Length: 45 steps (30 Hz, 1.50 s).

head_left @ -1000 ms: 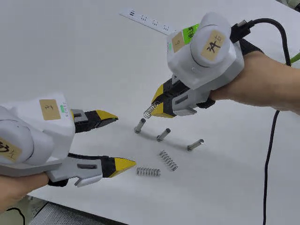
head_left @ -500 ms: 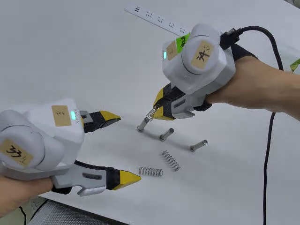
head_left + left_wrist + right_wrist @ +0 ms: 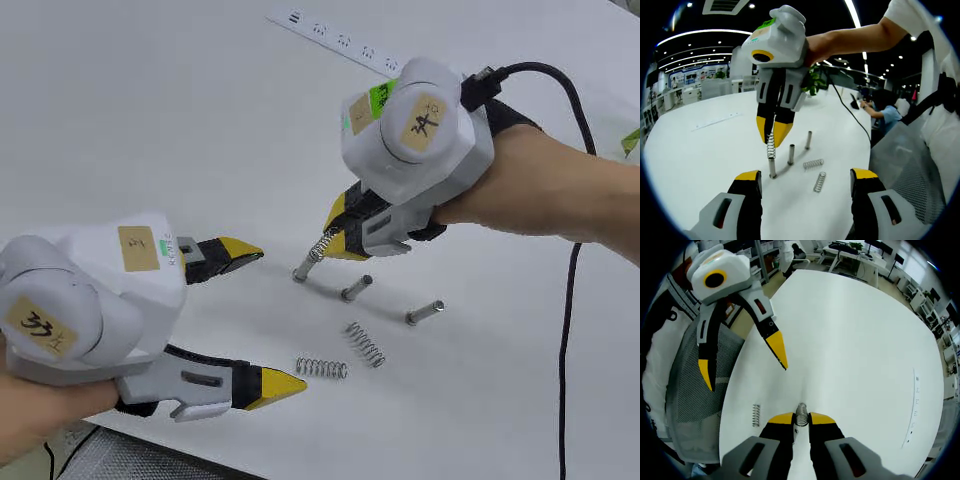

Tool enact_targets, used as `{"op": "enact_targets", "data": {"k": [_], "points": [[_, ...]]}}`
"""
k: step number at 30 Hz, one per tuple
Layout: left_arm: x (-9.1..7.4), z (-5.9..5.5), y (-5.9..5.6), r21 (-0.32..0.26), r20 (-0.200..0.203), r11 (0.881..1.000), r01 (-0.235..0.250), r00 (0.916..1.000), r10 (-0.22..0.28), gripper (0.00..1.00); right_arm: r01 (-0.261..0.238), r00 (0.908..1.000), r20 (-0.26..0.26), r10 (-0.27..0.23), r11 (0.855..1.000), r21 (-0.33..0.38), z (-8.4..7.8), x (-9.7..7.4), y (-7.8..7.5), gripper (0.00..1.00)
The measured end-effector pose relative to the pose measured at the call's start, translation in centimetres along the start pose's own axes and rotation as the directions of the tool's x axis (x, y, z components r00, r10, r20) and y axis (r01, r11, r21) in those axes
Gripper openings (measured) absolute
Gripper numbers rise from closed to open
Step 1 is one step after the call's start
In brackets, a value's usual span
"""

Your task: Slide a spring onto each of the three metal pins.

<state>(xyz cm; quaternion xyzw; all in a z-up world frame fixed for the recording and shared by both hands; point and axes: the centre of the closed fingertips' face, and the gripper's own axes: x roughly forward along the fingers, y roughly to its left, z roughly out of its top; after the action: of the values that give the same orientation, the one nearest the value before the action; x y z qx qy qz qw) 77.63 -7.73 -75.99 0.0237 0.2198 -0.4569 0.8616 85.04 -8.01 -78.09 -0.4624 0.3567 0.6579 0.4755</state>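
Two jaws of my right gripper [image 3: 335, 240] are closed narrow on one spring [image 3: 320, 246], pinched near its upper end so the lower coils hang free below my fingertips. I hold it in line with the first pin [image 3: 301, 268], which stands directly under those tips. The spring's lower end appears to meet the pin's top, and I judge it to be just starting over it. Gripping high leaves the coils free to travel down the shaft.

Further out from my right tips stand the second pin [image 3: 353, 288] and the third pin [image 3: 424, 312], both bare. A loose spring [image 3: 363, 343] and a second loose spring [image 3: 321, 368] lie flat on the table [image 3: 150, 120] beside them, toward my left gripper [image 3: 272, 318]. Its jaws are spread wide and hold nothing. It hovers near the first pin, placed, I judge, to fetch the next spring. A power strip [image 3: 340, 42] lies well apart, beyond my right hand.
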Motion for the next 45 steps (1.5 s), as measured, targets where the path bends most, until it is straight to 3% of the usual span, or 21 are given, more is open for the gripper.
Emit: {"op": "enact_targets", "data": {"k": [16, 45], "points": [[0.2, 0.0, -0.2, -0.01, 0.005, 1.0, 0.006, 1.0, -0.006, 0.72, -0.002, 0.9999, -0.013, 0.002, 1.0, -0.006, -0.1, 1.1, 0.1, 0.12], [0.5, 0.0, -0.1, -0.021, 0.01, 1.0, 0.007, 0.9999, -0.007, 0.72, 0.015, 0.9996, -0.026, -0.015, 1.0, 0.002, -1.2, 4.9, -0.2, 0.12]]}}
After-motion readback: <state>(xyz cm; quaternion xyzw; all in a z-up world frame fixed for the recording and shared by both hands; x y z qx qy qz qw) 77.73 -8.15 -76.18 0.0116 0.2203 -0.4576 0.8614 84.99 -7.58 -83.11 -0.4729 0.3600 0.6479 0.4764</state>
